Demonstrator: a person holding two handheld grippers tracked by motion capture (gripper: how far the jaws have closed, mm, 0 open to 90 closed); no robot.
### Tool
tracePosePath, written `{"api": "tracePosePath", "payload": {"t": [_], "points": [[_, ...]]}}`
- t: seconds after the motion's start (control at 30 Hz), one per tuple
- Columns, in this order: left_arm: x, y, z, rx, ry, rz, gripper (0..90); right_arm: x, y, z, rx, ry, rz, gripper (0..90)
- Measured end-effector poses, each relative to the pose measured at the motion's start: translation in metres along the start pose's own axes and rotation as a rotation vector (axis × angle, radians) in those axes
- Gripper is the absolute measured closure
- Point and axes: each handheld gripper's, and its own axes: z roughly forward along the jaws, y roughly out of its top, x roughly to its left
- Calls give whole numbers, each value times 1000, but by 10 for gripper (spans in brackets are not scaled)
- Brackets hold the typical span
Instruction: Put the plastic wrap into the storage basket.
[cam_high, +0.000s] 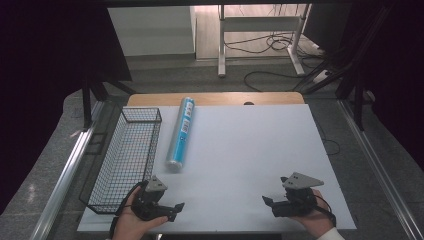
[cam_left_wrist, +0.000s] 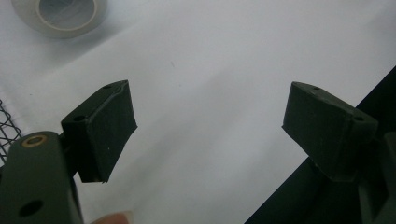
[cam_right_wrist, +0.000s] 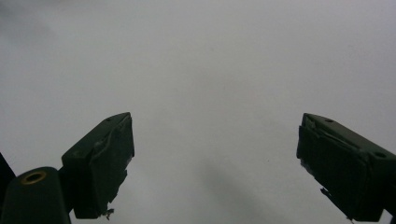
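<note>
A long clear roll with a blue label (cam_high: 180, 133) lies on the white table sheet (cam_high: 240, 150), pointing away from me, just right of a black wire basket (cam_high: 125, 160). My left gripper (cam_high: 175, 209) rests near the sheet's front left, held in a hand, its jaws open and empty. In the left gripper view the roll's near end (cam_left_wrist: 60, 14) sits at the top left, well beyond the left gripper (cam_left_wrist: 210, 126). My right gripper (cam_high: 270, 202) sits at the front right, pointing left, open over bare sheet. The right gripper view has the right gripper (cam_right_wrist: 215, 163) wide apart with nothing between.
The wire basket stands along the sheet's left edge and its mesh (cam_left_wrist: 7, 126) shows at the left of the left gripper view. A wooden table edge (cam_high: 215, 98) lies beyond the sheet. Cables and a desk frame (cam_high: 260, 45) are on the floor behind.
</note>
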Motion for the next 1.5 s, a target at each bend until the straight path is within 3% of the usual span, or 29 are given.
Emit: {"api": "tracePosePath", "payload": {"t": [0.23,0.6,0.83,1.0,1.23,1.5], "points": [[-1,1,1,2,2,9,168,1,-3,1,27,-1,-25,117],[-1,3,5,16,3,23,168,1,-5,-1,43,-3,-13,121],[-3,2,4,16,14,9,167,3,-4,-1,38,13,-24,121],[-8,4,1,8,-8,26,140,4,-3,-1,35,15,-30,120],[-14,24,-7,-8,-15,61,101,4,-2,0,43,14,-24,121],[-2,58,-13,-27,-3,33,113,4,-1,0,48,17,-25,121]]}}
